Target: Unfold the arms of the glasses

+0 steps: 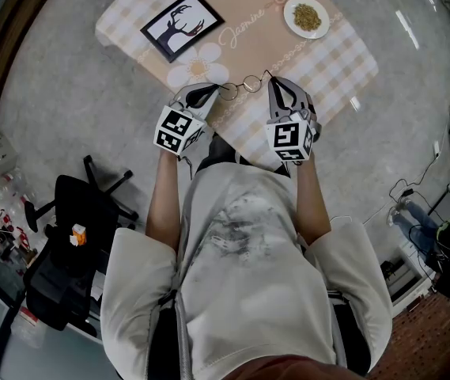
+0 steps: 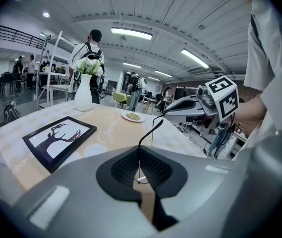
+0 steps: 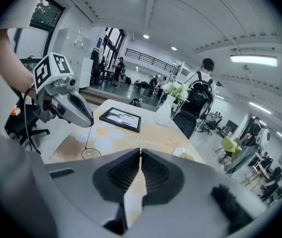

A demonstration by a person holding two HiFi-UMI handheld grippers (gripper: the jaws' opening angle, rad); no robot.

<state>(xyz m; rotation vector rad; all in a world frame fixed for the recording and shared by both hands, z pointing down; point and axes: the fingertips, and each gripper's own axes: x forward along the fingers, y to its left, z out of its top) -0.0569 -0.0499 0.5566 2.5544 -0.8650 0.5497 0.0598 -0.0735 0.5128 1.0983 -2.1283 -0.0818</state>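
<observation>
Thin wire-rimmed glasses [image 1: 244,85] hang over the near edge of the checked table, held between my two grippers. My left gripper [image 1: 211,93] is shut on the frame's left end. In the left gripper view a black-tipped arm [image 2: 153,129] rises out of its closed jaws [image 2: 140,152]. My right gripper [image 1: 273,81] is shut, its tips on the thin arm at the glasses' right end. From the left gripper view its tip [image 2: 166,113] pinches that wire. In the right gripper view a lens ring [image 3: 82,153] dangles under the left gripper [image 3: 91,125]. Nothing shows between the closed right jaws [image 3: 141,152].
On the tablecloth [image 1: 327,62] lie a black-framed deer picture [image 1: 182,24] and a white plate of food [image 1: 306,16]. A white vase with flowers [image 2: 84,90] stands at the far end. A black chair [image 1: 74,244] is at my left, and people stand in the hall.
</observation>
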